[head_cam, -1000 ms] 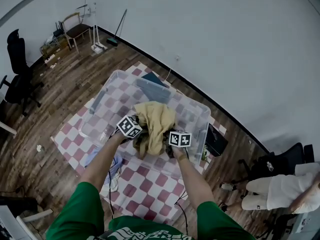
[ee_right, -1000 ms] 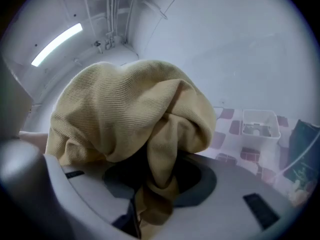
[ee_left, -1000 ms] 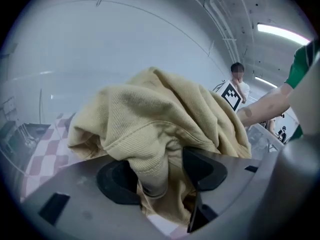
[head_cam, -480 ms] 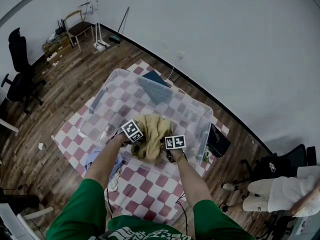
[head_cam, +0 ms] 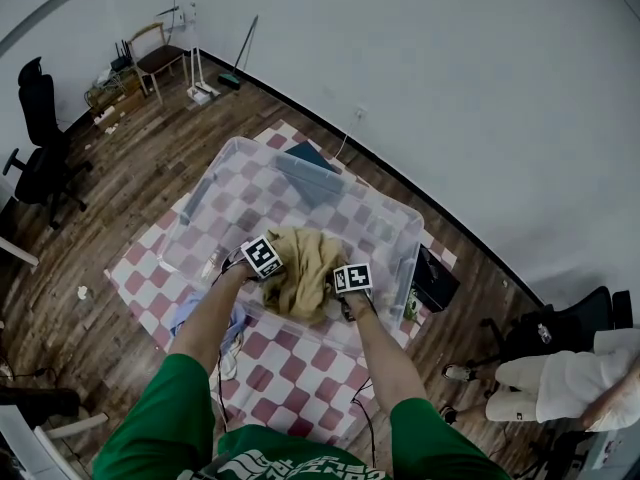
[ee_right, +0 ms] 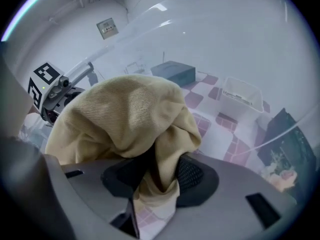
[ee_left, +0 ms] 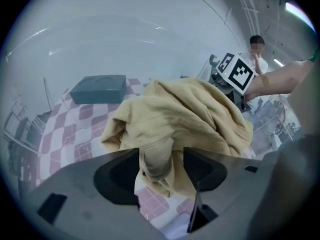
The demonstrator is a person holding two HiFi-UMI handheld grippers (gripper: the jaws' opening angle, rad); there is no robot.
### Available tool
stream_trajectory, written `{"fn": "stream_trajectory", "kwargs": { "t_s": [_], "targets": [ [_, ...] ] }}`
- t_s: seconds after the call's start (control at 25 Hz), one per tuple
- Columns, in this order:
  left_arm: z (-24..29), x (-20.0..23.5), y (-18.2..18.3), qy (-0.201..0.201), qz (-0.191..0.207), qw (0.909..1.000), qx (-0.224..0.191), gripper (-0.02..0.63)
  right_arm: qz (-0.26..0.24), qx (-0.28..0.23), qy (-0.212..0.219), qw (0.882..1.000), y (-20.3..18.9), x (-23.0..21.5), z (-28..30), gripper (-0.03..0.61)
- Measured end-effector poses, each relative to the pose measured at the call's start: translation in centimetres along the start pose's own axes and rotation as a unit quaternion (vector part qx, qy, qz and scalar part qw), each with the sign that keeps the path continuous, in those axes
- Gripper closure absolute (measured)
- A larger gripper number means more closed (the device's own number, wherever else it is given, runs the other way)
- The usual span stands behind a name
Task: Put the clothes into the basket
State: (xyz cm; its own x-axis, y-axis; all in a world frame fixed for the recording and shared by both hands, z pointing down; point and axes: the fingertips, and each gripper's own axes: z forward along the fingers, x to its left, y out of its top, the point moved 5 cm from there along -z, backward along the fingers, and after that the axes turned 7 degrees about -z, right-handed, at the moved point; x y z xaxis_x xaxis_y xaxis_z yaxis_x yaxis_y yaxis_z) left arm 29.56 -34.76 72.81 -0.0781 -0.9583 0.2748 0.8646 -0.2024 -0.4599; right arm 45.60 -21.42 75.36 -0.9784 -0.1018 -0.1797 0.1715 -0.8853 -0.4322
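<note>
A tan garment [head_cam: 305,268] hangs bunched between my two grippers, low over the near side of the clear plastic basket [head_cam: 200,193]. My left gripper [head_cam: 280,273] is shut on a rolled fold of it [ee_left: 159,159]. My right gripper [head_cam: 337,296] grips another fold [ee_right: 167,174]; its jaws have just been opening a little, with the cloth still between the pads. In the left gripper view the garment [ee_left: 185,114] fills the middle, and the right gripper's marker cube [ee_left: 235,71] shows behind it. The right gripper view shows the garment [ee_right: 120,114] draped over the jaws.
The basket stands on a red-and-white checked mat [head_cam: 300,368]. A dark grey-blue box [head_cam: 310,173] lies at its far end. More cloth [head_cam: 205,318] lies on the mat at the left, a black bag [head_cam: 435,280] at the right. A person [head_cam: 560,373] sits at far right.
Both grippers have come down with the tan garment, from above the basket's near rim to low inside it. The garment now hangs shorter and more bunched.
</note>
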Motion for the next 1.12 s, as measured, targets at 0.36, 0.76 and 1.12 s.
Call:
{"fn": "stream_trajectory", "kwargs": {
  "t_s": [0.36, 0.76, 1.12],
  "targets": [
    [-5.5, -0.5, 3.8, 0.058, -0.001, 0.9923, -0.109, 0.354, 0.013, 0.010, -0.082, 0.997, 1.0, -1.8, -5.1, 0.416],
    [-14.3, -5.4, 8.7, 0.092, 0.021, 0.9642, -0.248, 0.464, -0.019, -0.105, -0.109, 0.988, 5.1, 0.3, -13.9, 0.416],
    [-19.9, -12.2, 8.4, 0.098, 0.026, 0.9371, -0.334, 0.583, -0.059, -0.256, -0.094, 0.960, 6.5, 5.4, -23.1, 0.494]
  ]
}}
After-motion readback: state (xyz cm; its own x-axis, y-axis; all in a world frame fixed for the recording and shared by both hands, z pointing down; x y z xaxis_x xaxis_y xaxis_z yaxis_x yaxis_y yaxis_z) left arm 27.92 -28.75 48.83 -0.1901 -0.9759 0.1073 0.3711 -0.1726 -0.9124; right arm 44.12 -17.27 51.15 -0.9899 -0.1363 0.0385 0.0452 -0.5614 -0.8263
